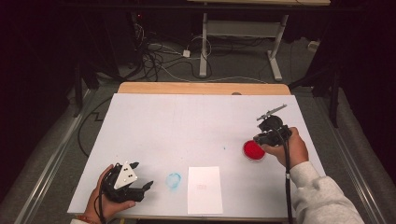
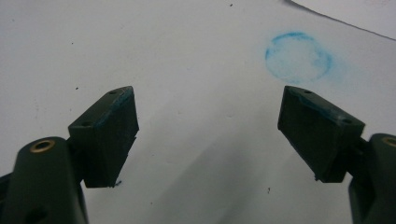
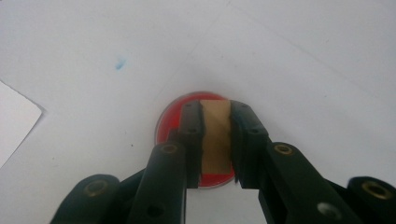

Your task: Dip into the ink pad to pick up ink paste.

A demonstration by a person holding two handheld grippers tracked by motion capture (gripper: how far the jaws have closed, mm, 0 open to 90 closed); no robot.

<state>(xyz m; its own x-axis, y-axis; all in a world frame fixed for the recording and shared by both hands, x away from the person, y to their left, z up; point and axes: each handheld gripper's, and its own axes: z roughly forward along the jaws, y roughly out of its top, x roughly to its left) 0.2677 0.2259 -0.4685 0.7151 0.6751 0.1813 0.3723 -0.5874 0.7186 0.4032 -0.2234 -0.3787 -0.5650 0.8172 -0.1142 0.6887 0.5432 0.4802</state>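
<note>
A round red dish [image 1: 254, 150] sits on the white table top [image 1: 187, 121] at the right. My right gripper [image 1: 262, 140] hangs over it, held in a hand with a grey sleeve. In the right gripper view its jaws [image 3: 216, 112] are shut on a small tan block [image 3: 215, 135], with the red dish [image 3: 170, 123] right beneath; I cannot tell if block and dish touch. My left gripper [image 1: 142, 174] rests at the front left, open. In the left gripper view its jaws [image 2: 208, 126] stand wide apart with nothing between them, blue smears on the pads.
A white sheet of paper [image 1: 204, 189] lies at the front centre, its corner in the left gripper view [image 2: 355, 11]. A blue ring stain [image 1: 173, 181] [image 2: 298, 57] marks the table between paper and left gripper. A small blue speck [image 3: 120, 64] sits left of the dish.
</note>
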